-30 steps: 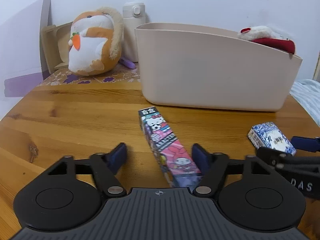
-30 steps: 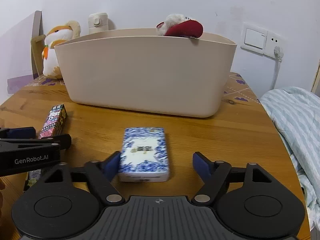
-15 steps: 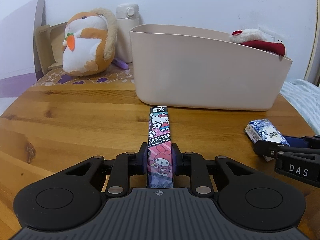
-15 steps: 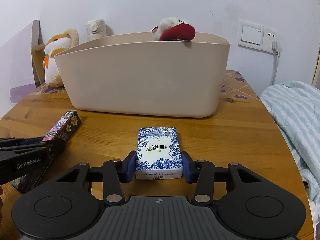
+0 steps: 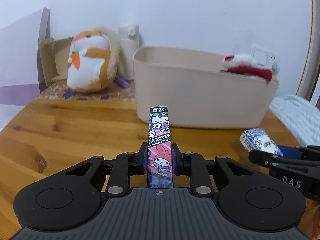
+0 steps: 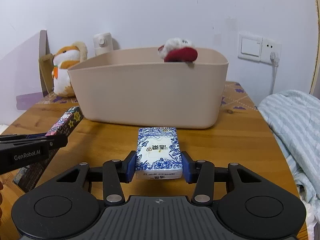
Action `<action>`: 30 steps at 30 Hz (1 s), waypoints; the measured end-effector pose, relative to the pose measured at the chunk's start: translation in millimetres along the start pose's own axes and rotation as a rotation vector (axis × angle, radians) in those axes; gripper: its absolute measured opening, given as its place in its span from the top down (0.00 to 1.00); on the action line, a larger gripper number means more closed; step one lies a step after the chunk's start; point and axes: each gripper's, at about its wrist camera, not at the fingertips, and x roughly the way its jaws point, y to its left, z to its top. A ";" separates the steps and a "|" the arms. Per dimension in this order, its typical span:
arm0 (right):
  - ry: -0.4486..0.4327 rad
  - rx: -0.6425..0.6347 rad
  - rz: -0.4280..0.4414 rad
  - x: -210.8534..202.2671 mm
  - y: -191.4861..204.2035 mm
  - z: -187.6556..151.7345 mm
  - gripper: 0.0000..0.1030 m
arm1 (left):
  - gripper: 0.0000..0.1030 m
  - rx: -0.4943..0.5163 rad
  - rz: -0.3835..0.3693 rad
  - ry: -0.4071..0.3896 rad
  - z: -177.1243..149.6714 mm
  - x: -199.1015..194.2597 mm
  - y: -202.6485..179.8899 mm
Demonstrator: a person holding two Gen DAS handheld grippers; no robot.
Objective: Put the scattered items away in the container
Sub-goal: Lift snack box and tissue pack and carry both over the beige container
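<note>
My left gripper [image 5: 159,159] is shut on a long cartoon-printed box [image 5: 160,140], which sticks forward and is lifted off the wooden table [image 5: 70,132]. My right gripper [image 6: 159,165] is shut on a blue-and-white tissue pack [image 6: 158,150], also raised above the table [image 6: 230,140]. The beige container [image 5: 200,98] [image 6: 148,92] stands just beyond both, with a red-and-white plush [image 5: 248,68] [image 6: 178,52] resting on its rim. Each gripper shows in the other's view, the left gripper with the cartoon box [image 6: 66,123] and the right with the tissue pack [image 5: 258,142].
An orange-and-white plush with a carrot [image 5: 92,70] and a cream flask [image 5: 129,48] stand behind the container at the left, by a cardboard piece [image 5: 50,60]. A striped blanket [image 6: 294,124] lies off the table's right edge. A wall switch and socket [image 6: 260,47] sit at right.
Both grippers closed from open onto their items, the left on the cartoon box and the right on the tissue pack. Both then rose with the items, and the container looks lower in view.
</note>
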 end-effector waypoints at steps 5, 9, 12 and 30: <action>-0.049 -0.006 0.005 -16.7 1.8 10.9 0.58 | 0.78 -0.004 -0.002 -0.044 10.5 -11.6 -1.9; -0.098 -0.016 0.006 -30.8 3.8 23.5 0.58 | 0.78 -0.007 -0.007 -0.071 19.7 -17.9 -2.7; -0.131 -0.018 0.005 -39.6 4.4 35.2 0.58 | 0.78 0.012 0.001 -0.101 27.1 -22.0 -5.5; -0.238 0.004 0.006 -43.1 7.9 88.9 0.58 | 0.78 0.014 -0.024 -0.236 91.5 -34.8 -5.2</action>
